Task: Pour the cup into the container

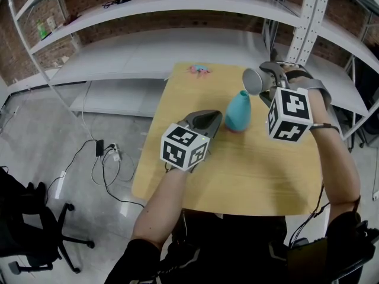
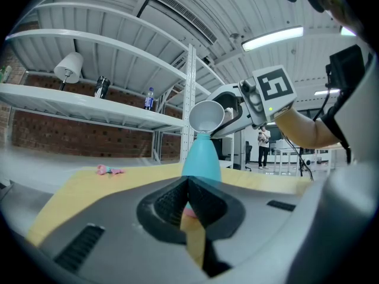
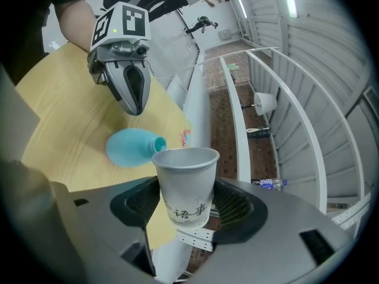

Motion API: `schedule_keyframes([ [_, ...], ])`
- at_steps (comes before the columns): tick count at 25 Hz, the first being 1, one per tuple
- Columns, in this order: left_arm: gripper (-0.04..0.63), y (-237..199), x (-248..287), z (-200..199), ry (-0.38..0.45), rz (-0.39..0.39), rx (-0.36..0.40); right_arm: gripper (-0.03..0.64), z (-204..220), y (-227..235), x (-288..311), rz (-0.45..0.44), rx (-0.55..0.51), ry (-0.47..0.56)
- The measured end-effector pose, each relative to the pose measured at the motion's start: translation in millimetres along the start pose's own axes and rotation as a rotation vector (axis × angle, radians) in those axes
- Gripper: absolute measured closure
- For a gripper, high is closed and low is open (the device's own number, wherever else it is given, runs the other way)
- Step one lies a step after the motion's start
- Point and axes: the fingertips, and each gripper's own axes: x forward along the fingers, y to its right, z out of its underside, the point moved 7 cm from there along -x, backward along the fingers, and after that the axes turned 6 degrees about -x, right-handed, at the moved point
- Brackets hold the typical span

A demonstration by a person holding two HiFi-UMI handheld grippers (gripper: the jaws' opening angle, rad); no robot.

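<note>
Now, nearest the person, the left gripper sits low over the table, its jaws pressed together on nothing and its tip just beside the container. It is probably there to steady the container, though contact cannot be told. The right gripper clamps the cup by its lower wall, which leaves the rim free. It holds the cup tipped with its lip at the container's narrow mouth, as pouring needs. The container stands upright mid-table. No view shows any stream or what the cup holds. A pink patch under the container is too hidden to name, and a pink thing at the far edge is too small to tell
</note>
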Motion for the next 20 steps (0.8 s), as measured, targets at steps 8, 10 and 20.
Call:
schedule_keyframes([
  [8,0.595,-0.7,0.3,0.3,-0.001,0.004,0.001,0.328,2.4,-0.1,2.9,0.006,-0.015,-0.014],
  [10,0.595,-0.1,0.4,0.2,-0.001,0.005,0.001,0.328,1.4,-0.4,2.2,0.007,-0.027,-0.015],
  [20,0.595,0.4,-0.1,0.3,-0.001,0.008,0.002,0.328,-2.2,1.1,-1.2,0.002,-0.023,0.003],
])
